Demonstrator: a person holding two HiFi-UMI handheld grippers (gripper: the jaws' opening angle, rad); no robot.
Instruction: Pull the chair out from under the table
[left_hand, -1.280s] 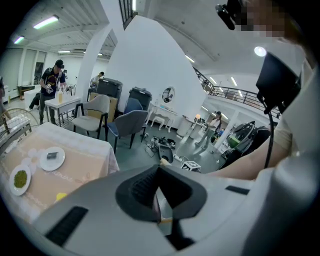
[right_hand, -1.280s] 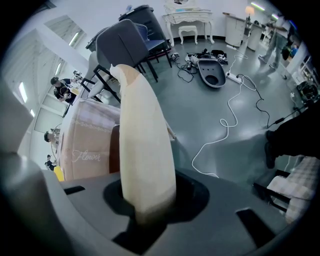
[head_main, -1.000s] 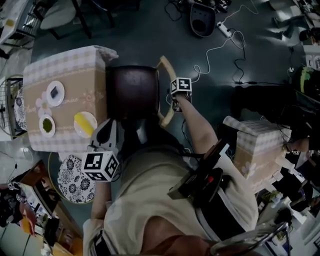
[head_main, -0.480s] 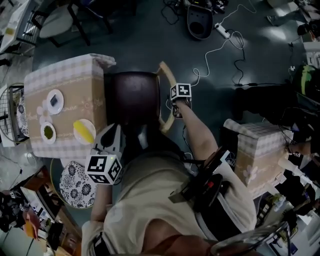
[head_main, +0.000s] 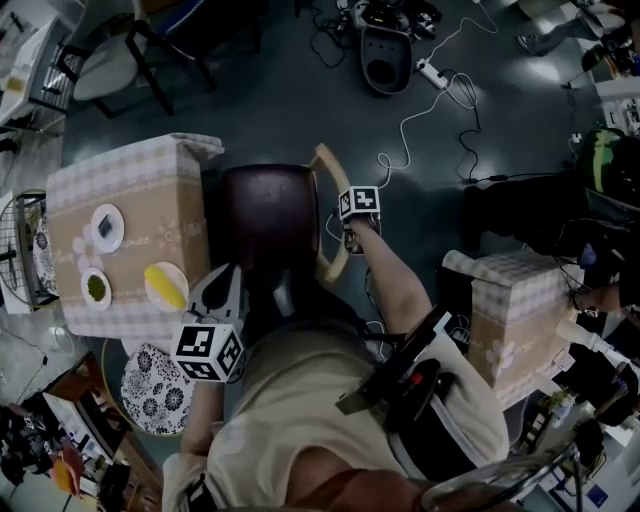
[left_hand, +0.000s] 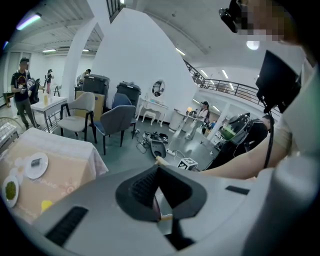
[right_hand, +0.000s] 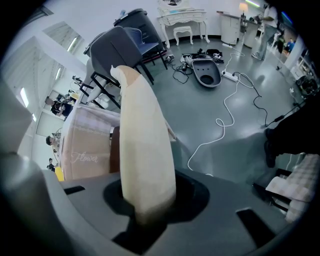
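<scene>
The chair (head_main: 265, 212) stands at 3 o'clock of the checked-cloth table (head_main: 130, 185), its dark seat just beside the cloth's edge. At the chair's 3 o'clock side, the right gripper (head_main: 350, 236) points steeply down and grasps the curved pale wooden backrest (right_hand: 142, 145). The left gripper (head_main: 226, 280), at the seat's 7 o'clock, is clenched on nothing, jaws pressed together.

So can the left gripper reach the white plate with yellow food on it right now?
Probably yes: the left gripper hangs close beside that white plate at the cloth-covered table's edge, nothing between them. Its fingers are shut, so they'd need opening first.
</scene>
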